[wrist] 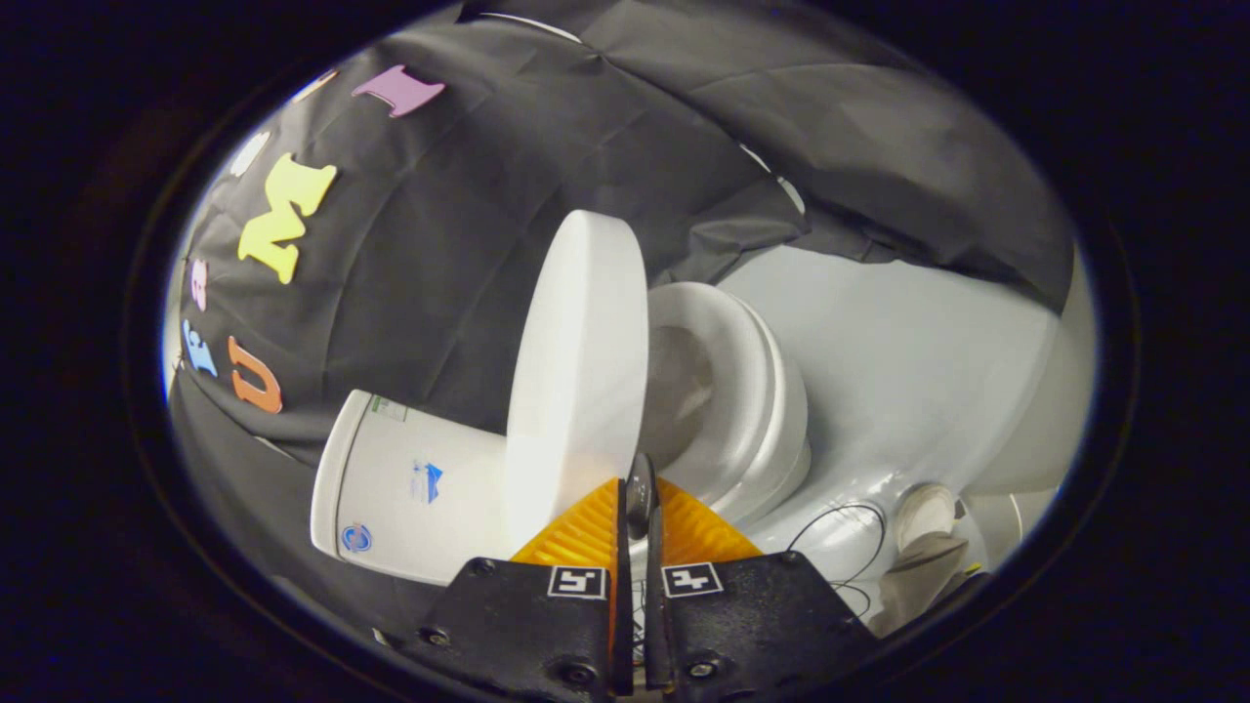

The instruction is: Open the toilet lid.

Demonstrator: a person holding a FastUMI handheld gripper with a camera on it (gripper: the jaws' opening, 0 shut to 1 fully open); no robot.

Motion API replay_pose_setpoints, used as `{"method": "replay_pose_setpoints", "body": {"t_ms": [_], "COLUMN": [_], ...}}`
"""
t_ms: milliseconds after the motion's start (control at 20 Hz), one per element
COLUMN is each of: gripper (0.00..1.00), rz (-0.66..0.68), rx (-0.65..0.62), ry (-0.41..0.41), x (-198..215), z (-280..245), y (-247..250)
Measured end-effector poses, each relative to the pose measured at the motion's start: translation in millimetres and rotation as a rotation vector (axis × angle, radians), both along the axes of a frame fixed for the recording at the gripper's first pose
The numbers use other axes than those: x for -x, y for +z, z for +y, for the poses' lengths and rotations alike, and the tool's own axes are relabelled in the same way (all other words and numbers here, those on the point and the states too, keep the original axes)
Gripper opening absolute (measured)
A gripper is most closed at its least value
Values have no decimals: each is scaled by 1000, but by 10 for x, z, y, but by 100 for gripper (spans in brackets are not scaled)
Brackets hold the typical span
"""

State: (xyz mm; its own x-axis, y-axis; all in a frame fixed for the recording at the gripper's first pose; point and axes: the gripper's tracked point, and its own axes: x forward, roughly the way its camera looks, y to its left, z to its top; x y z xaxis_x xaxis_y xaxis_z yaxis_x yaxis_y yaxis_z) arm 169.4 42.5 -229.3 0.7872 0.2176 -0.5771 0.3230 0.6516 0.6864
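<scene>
Nearest the camera, the gripper (640, 508) has its jaws drawn almost together, with only a thin slit between them, and the rim of the toilet lid (576, 381) sits in that slit, pinched from both sides at its lower edge. Largest of what lies beyond is the pale floor (908, 361), glossy and bare, running out past the toilet to the dark cloth wall of the booth (469, 244) that hangs in folds behind everything. On that floor stands the white toilet, seen tilted because of how the gripper is held. Its tank (400, 488) lies against the cloth wall, with small stickers on its face. The lid is a thick white disc, raised well off the seat and seen nearly edge-on; it stands between the tank and the bowl, its hinge end hidden. Just beside it, the seat ring and bowl (732, 400) are uncovered, the hollow of the bowl shadowed grey inside. Near the foot of the bowl, thin black cables (840, 532) loop across the floor. Beside those cables, a person's shoe (926, 513) and a bit of trouser leg rest on the floor.
</scene>
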Motion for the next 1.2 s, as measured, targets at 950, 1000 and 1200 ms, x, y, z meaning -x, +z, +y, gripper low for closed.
{"method": "replay_pose_setpoints", "body": {"t_ms": [950, 1000, 1200], "gripper": [8, 8, 8], "rz": [-66, -68, -75], "rx": [241, 241, 244], "ry": [60, 58, 66], "x": [-35, -34, -44], "z": [419, 452, 579], "y": [774, 797, 916]}}
